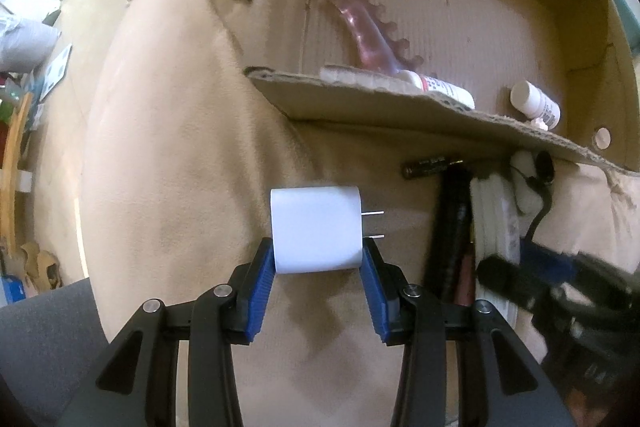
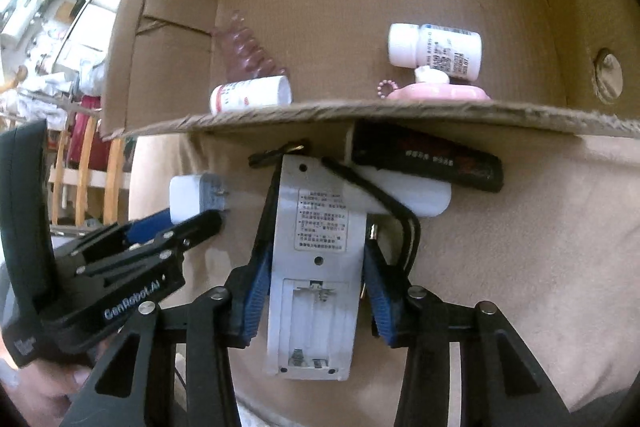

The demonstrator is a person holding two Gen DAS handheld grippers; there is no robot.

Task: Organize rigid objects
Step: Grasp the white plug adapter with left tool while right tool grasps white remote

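Observation:
My left gripper (image 1: 318, 259) is shut on a white plug adapter (image 1: 316, 227), prongs pointing right, above the beige sofa cushion; the adapter also shows in the right wrist view (image 2: 192, 197). My right gripper (image 2: 316, 267) is shut on a white remote (image 2: 316, 267) with its battery bay open, back side up. The remote also shows in the left wrist view (image 1: 496, 227). An open cardboard box (image 2: 360, 115) lies just ahead. It holds two white pill bottles (image 2: 436, 49) (image 2: 250, 95), a pink comb (image 1: 368, 35) and a pink item (image 2: 436, 91).
Under the box flap lie a battery (image 1: 428, 165), a black box (image 2: 428, 157), a white block (image 2: 404, 197) and a black cord (image 2: 400, 215). A grey chair (image 1: 44, 339) is at lower left. A wooden rack (image 2: 84, 171) stands left of the sofa.

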